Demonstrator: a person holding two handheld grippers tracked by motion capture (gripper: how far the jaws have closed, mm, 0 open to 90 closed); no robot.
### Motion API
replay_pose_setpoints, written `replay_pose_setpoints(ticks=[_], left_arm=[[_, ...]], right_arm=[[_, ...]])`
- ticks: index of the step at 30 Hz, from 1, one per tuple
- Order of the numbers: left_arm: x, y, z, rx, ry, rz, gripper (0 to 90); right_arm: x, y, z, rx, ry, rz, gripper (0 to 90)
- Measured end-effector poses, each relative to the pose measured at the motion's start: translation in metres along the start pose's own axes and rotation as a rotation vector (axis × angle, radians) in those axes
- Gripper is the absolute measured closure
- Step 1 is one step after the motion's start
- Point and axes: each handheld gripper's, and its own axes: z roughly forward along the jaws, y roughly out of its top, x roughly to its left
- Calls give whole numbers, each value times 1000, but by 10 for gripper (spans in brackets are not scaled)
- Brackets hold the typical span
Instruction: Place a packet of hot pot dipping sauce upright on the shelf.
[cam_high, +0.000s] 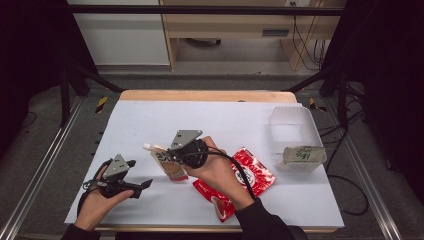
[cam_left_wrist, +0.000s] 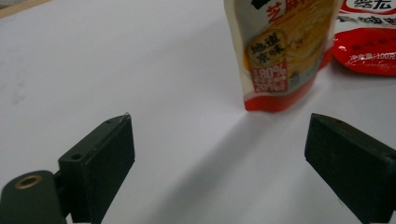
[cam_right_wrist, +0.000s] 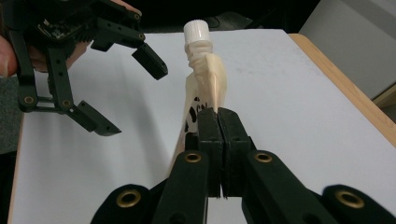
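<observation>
1. Two grippers work over the white table (cam_high: 150, 120) — the right gripper (cam_high: 172, 156) has its jaws pinched tight on the edge of a spouted pouch (cam_high: 167, 162), holding it upright near the table's middle.
2. That pouch's white cap (cam_right_wrist: 194, 30) points up beyond the clamped jaws in the right gripper view.
3. Left gripper (cam_high: 142, 184) hovers just beside the pouch, jaws spread wide and holding nothing.
4. Behind the pouch a red packet (cam_high: 255, 175) lies flat — farther right stands a clear bin (cam_high: 295, 125).
</observation>
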Motion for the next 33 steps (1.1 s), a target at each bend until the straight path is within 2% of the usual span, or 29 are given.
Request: replay_pose_setpoints(ticks=[10,15,20,25,28,30,33], left_arm=[[-2,5,-3,-22,-10,-3,79],[3,9,-13,-42,-26,-16,82],[5,16,-21,-47,-40,-3,86],[1,20,-26,-31,-60,25,86],[0,26,-30,-15,-68,67,87],[0,32,-35,-22,-78,70,87],[-1,40,-40,-24,-70,92,89]], right_arm=[[-5,1,-8,-52,20,21,896],[-2,4,-9,-60,33,5,896],[0,6,-11,-68,37,-5,896],[1,7,-12,-71,46,-15,896],[2,9,-14,-82,51,-22,897],[3,11,-17,-91,53,-31,896],[4,13,-19,-98,56,-41,897]])
